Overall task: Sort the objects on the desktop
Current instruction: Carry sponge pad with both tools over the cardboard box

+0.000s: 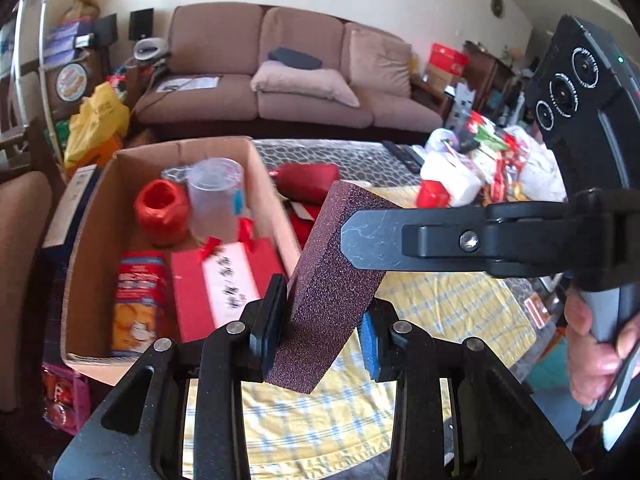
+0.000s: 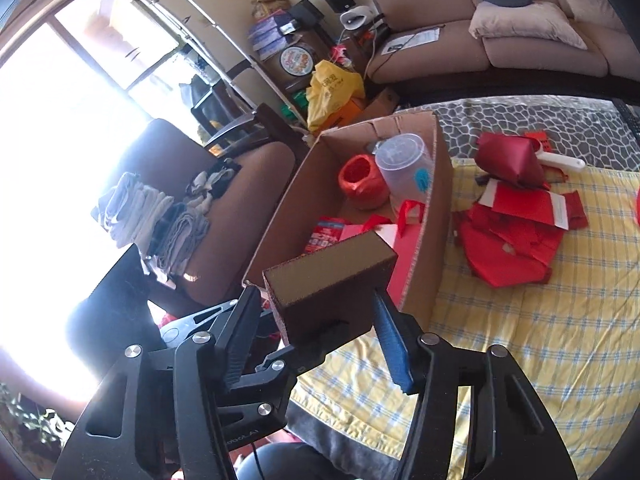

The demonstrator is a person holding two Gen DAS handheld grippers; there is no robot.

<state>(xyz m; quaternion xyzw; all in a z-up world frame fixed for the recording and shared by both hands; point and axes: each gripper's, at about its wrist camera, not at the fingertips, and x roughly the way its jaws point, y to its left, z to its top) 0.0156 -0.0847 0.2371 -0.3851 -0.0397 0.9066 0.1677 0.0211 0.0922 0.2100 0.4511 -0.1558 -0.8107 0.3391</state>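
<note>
We cannot read the print on the snack bag [image 1: 138, 304] or the red gift box [image 1: 224, 284] lying in the cardboard box [image 1: 86, 240], both being blurred, and the box's near wall is cut off behind the gripper frames in each view. The dark red sanding block [image 1: 332, 280] is held up in the air over the yellow checked cloth [image 1: 448, 304], just right of the cardboard box and tilted with its upper end leaning right. The left gripper [image 1: 324, 332] is clamped on its lower part, the black pad on 1 side and the blue pad on the other. The right gripper [image 2: 316, 320] reaches in across the block's upper end; from its own camera 1 blue-padded finger [image 2: 390, 340] touches the block's right side while the other finger stands a little off its left side, so we cannot tell whether it truly grips. The block's lower end is hidden behind the left gripper in the right wrist view. Inside the cardboard box we also see a ball of red twine [image 1: 162, 212] and a clear plastic cup [image 1: 216, 196] side by side at the far end. On the cloth to the right lie red paper scraps [image 2: 516, 236] and a red pouch [image 2: 510, 164], well apart from the block.
</note>
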